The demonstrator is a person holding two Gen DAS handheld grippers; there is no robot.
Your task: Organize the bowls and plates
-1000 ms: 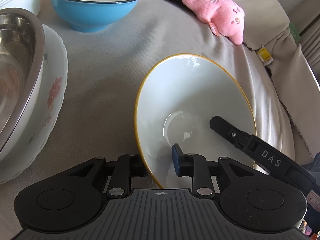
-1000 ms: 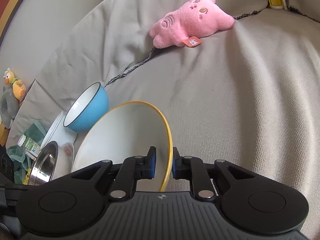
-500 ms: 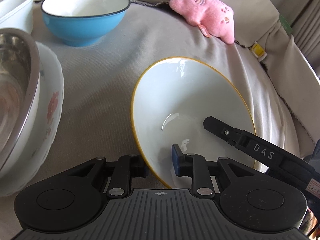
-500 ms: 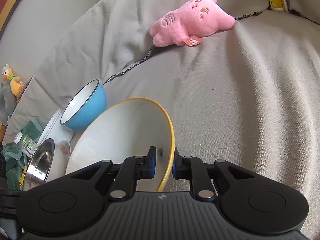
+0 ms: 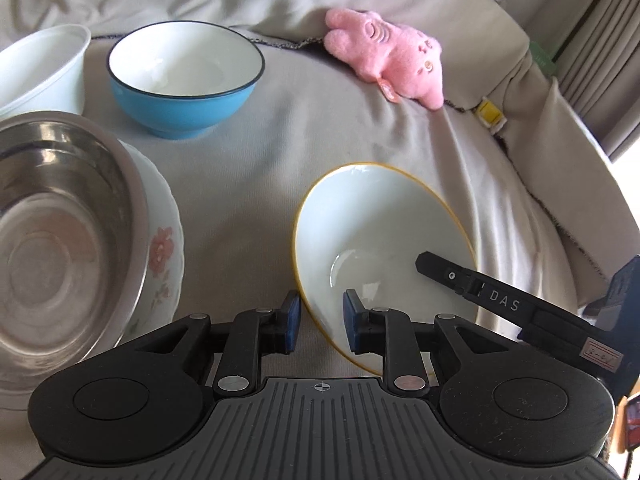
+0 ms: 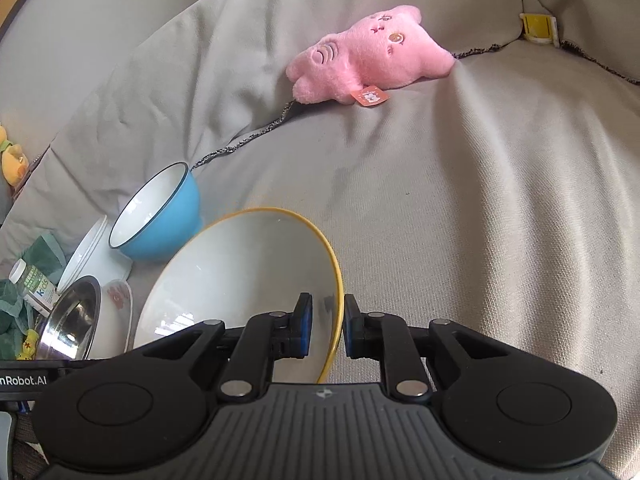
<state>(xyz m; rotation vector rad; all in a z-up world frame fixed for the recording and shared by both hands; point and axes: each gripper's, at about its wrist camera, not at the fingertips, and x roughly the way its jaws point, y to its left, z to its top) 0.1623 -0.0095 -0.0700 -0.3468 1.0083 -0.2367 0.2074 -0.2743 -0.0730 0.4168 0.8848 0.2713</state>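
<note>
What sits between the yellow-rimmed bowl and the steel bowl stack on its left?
Nothing visible. Only bare sofa cover lies between the yellow-rimmed bowl and the steel bowl nested in the floral bowl. The blue bowl stands farther back, off that line.

The right gripper (image 6: 323, 330) has its jaws clamped on the tilted yellow-rimmed bowl's (image 6: 240, 276) rim.

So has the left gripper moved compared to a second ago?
Yes. The left gripper has pulled back and up: the blue bowl and pink plush toy now sit lower in its view.
</note>
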